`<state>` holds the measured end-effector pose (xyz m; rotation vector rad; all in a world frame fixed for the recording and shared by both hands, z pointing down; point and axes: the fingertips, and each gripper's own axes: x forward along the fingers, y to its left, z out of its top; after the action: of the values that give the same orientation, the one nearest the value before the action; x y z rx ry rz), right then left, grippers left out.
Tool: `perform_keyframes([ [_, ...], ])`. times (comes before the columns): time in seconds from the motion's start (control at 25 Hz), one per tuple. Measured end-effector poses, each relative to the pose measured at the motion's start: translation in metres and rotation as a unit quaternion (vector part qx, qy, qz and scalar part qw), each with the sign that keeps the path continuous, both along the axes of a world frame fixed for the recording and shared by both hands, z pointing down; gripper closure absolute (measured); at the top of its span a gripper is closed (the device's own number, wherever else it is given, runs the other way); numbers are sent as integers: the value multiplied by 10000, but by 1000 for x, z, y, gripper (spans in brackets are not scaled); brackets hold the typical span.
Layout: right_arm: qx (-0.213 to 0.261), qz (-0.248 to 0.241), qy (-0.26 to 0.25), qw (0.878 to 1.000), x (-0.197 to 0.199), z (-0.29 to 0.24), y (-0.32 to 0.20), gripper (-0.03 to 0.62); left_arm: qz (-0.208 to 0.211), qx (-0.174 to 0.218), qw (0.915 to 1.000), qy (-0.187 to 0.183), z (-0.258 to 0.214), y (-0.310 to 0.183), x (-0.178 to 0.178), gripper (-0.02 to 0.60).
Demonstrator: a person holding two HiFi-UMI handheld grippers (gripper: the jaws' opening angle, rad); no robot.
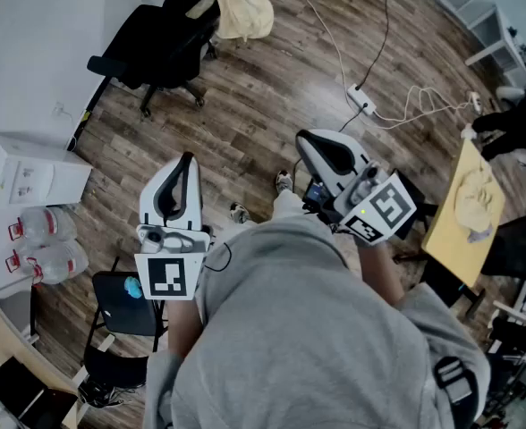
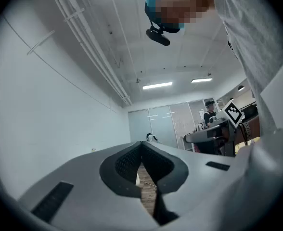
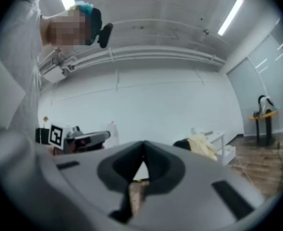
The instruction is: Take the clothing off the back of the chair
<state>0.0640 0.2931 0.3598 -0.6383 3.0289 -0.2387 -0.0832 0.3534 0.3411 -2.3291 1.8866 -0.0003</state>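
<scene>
The left gripper and right gripper, both pressed together and empty, sat well short of the black office chair bearing the pale yellow garment, so approaching and spreading the jaws seemingly came next.

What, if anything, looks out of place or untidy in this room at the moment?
A pale yellow garment is slung in a heap over the back of the black office chair, and a white power strip trails loose cables across the wooden floor.
</scene>
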Motion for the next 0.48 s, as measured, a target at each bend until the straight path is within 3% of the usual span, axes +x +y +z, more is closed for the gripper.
perform_keyframes([
  [0.48, 99, 194, 141, 9997, -14, 5, 1, 560, 148, 30, 9998, -118, 5, -4, -14, 546],
])
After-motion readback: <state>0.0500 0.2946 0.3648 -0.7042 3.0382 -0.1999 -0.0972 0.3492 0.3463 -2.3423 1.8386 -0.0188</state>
